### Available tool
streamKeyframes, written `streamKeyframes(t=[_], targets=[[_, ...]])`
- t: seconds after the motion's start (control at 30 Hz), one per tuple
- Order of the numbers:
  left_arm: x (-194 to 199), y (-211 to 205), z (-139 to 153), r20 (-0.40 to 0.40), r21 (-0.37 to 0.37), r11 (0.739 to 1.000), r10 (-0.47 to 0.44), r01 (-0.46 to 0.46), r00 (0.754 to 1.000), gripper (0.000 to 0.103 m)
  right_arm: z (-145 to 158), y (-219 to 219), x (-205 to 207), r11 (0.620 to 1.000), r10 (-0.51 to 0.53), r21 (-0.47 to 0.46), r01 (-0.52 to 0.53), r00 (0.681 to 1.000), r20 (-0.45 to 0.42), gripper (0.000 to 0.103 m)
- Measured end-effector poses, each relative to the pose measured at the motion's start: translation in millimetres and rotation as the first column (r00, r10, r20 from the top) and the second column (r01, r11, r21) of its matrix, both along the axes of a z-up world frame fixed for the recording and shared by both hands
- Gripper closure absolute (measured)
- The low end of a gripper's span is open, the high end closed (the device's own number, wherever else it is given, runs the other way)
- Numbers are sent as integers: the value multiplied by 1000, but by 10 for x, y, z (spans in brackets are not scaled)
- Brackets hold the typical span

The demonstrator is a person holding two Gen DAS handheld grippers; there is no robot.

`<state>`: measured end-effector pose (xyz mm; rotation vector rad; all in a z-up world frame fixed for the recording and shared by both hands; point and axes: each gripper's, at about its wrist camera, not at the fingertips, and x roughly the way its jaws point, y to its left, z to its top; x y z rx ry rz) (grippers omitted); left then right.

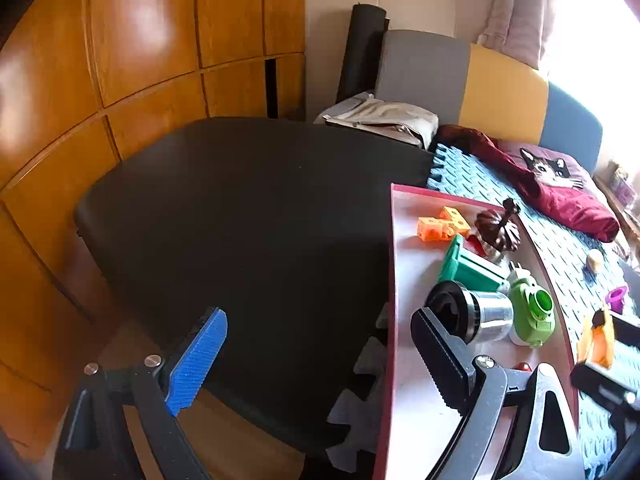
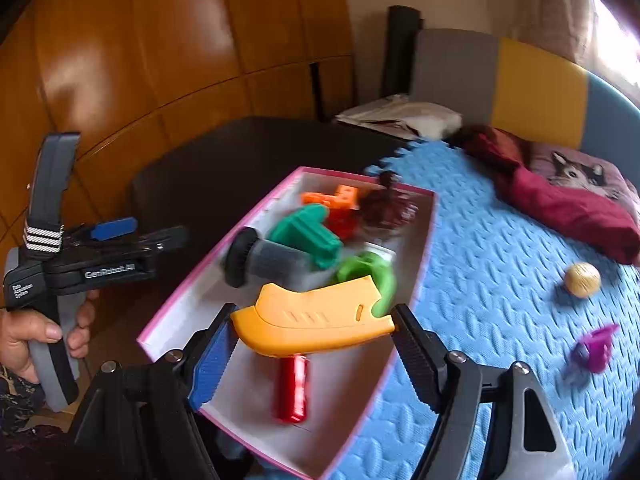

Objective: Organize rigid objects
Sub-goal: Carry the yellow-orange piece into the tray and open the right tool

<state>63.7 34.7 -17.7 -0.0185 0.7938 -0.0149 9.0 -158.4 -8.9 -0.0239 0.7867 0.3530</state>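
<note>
My right gripper (image 2: 312, 322) is shut on a yellow-orange toy knife (image 2: 320, 312), held crosswise above the pink-rimmed white box (image 2: 224, 240). The box holds orange blocks (image 2: 332, 198), a green T piece (image 2: 308, 236), a black and silver cylinder (image 2: 264, 260), a light green toy (image 2: 372, 268), a dark brown piece (image 2: 390, 204) and a red cylinder (image 2: 292, 388). My left gripper (image 1: 318, 320) stands open and empty, straddling the box's left rim (image 1: 394, 280); a hand (image 2: 36, 332) holds it. On the mat lie a yellow ball (image 2: 583, 279) and a purple piece (image 2: 594, 346).
The box rests on a blue foam mat (image 2: 480, 240) beside a black surface (image 1: 240, 208). A maroon cushion with a cat picture (image 2: 572, 196) lies at the back right. Wooden cupboard doors (image 1: 120, 60) stand behind.
</note>
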Motion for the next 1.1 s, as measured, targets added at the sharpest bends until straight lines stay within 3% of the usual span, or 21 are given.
streamKeyframes(t=[0.3, 0.53, 1.1], targets=[[32, 191, 15, 5, -4, 999, 43, -43, 999, 9, -192, 461, 210, 993, 119, -17, -121, 990, -74, 26], [35, 202, -43, -7, -2, 999, 41, -41, 999, 9, -639, 606, 465, 993, 72, -82, -89, 979, -188, 25], [-34, 70, 44, 19, 9, 1000, 9, -9, 1000, 9, -617, 585, 372, 995, 49, -80, -63, 985, -165, 24]])
